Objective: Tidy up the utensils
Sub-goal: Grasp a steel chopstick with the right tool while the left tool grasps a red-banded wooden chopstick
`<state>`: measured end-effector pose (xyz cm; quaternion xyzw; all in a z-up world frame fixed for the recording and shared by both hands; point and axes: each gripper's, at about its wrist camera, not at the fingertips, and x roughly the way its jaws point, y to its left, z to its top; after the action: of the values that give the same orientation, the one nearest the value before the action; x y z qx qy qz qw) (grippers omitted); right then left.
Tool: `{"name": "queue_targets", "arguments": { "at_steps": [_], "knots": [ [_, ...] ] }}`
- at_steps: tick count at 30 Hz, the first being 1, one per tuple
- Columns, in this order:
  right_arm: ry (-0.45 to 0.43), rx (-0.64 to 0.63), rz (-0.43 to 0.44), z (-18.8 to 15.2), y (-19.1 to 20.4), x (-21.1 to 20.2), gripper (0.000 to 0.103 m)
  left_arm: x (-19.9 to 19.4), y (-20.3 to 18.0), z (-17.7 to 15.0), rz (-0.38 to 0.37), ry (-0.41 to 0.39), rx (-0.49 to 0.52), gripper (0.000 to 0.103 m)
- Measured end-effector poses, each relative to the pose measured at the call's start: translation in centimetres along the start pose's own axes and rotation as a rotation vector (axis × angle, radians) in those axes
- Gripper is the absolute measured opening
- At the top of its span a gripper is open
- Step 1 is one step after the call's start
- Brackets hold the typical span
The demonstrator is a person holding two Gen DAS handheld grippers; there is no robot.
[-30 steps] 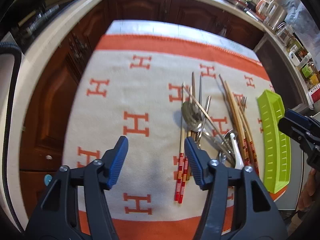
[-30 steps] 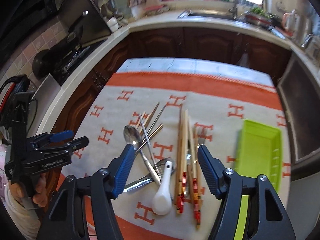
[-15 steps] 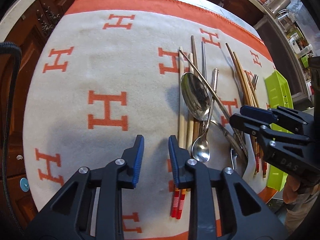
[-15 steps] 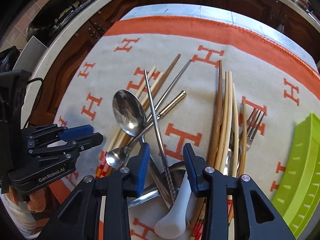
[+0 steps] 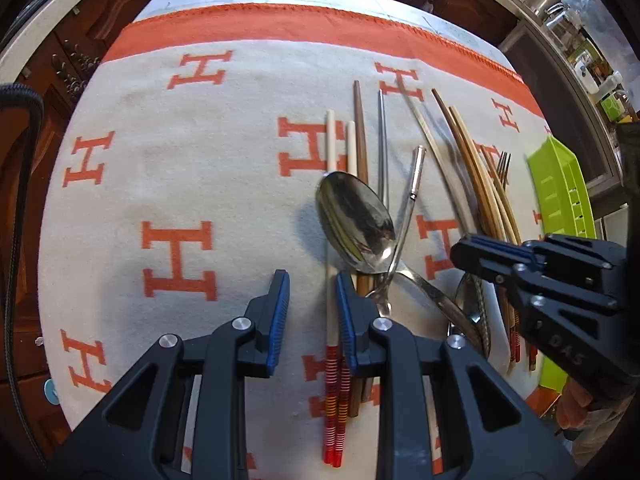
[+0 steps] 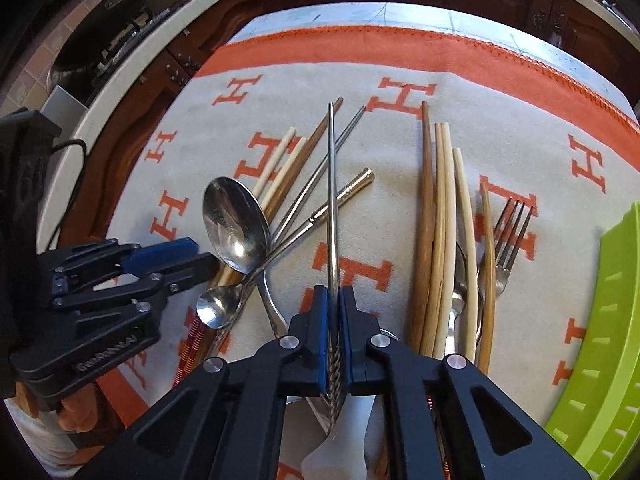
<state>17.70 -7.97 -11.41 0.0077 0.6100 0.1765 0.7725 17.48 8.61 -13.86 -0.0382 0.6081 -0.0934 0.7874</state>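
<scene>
Utensil pile on a cream blanket (image 5: 224, 92) with orange H motifs and an orange border, spread over a kitchen table. Right gripper (image 6: 334, 320): jaws have just been closing and now pinch a single steel chopstick (image 6: 331, 184) by its twisted lower end, the blue pads pressed on it from both sides; the stick runs straight up and away from the jaws across the pile. Left gripper (image 5: 308, 312): jaws part-way apart, gripping nothing, set down at the left edge of the pile with a cream chopstick with red-striped end (image 5: 331, 320) lying between the pads, nearer the right-hand pad; whether that pad touches it cannot be told. Large steel spoon (image 6: 234, 222), bowl up, lies over cream and brown chopsticks; a smaller steel spoon (image 6: 218, 306) crosses beneath it, handle slanting up to the right. Bundle of light wooden chopsticks (image 6: 440, 232) right of centre, a steel fork (image 6: 510, 236) just beside it, tines pointing away. White ceramic soup spoon (image 6: 344, 448) below the right jaws, largely hidden. Lime-green plastic tray (image 6: 600, 340) at the right edge of the blanket, apart from the pile, nothing seen in its visible part
</scene>
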Motion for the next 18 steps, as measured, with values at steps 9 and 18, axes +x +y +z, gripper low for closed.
{"name": "queue_targets", "arguments": {
  "at_steps": [9,18],
  "knots": [
    [-0.087,0.062,0.071,-0.5,-1.0,-3.1,0.006,0.4,-1.6,0.2,0.073,-0.056,0.051,0.004],
    [-0.151,0.156,0.154,-1.6,-2.9,-5.9,0.006,-1.7,0.7,-1.4,0.048,-0.069,-0.033,0.003]
  ]
}}
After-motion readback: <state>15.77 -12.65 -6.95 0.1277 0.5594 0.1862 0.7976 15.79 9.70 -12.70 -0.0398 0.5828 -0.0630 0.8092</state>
